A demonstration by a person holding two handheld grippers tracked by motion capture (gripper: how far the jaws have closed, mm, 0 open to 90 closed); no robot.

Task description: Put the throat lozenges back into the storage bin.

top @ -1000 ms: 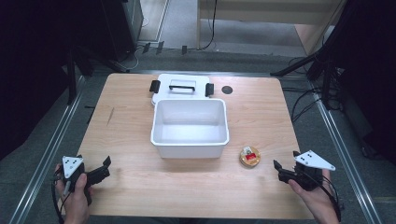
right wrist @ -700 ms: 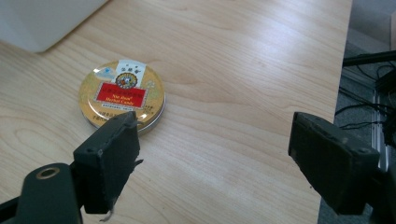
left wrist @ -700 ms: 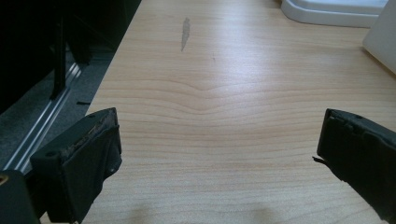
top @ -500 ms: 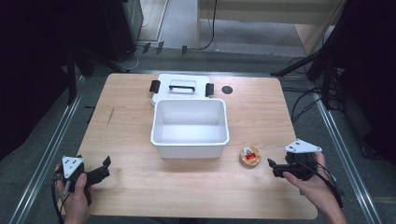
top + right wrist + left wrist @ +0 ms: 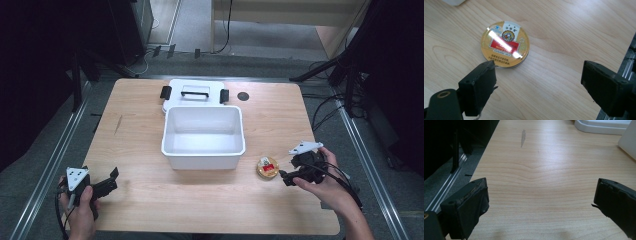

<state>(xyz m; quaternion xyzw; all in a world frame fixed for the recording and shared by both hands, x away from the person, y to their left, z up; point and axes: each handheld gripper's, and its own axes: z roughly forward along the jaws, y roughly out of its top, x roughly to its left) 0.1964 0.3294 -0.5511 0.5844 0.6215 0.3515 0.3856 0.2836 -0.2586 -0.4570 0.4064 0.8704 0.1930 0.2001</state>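
Held low at the table's right front, the right gripper has its two black jaws spread wide, nothing between them, pointing toward a round gold tin that lies flat on the wood just beside it. From the right gripper view the tin sits just past the tip of one jaw, its lid showing a red label band and a white crest patch, glare across the top. A person's right hand wraps the gripper body, the grey three-cornered plate riding above it.

At the table's left front corner, the left gripper is held in the person's left hand, jaws likewise parted over bare wood, well apart from everything else. A dark smudge marks the wooden table farther ahead of it.

Toward the middle stands an empty white rectangular bin. Directly behind it, touching or nearly so, lies its white lid with a handle and two black latches. A small dark disc sits on the tabletop near the far edge.
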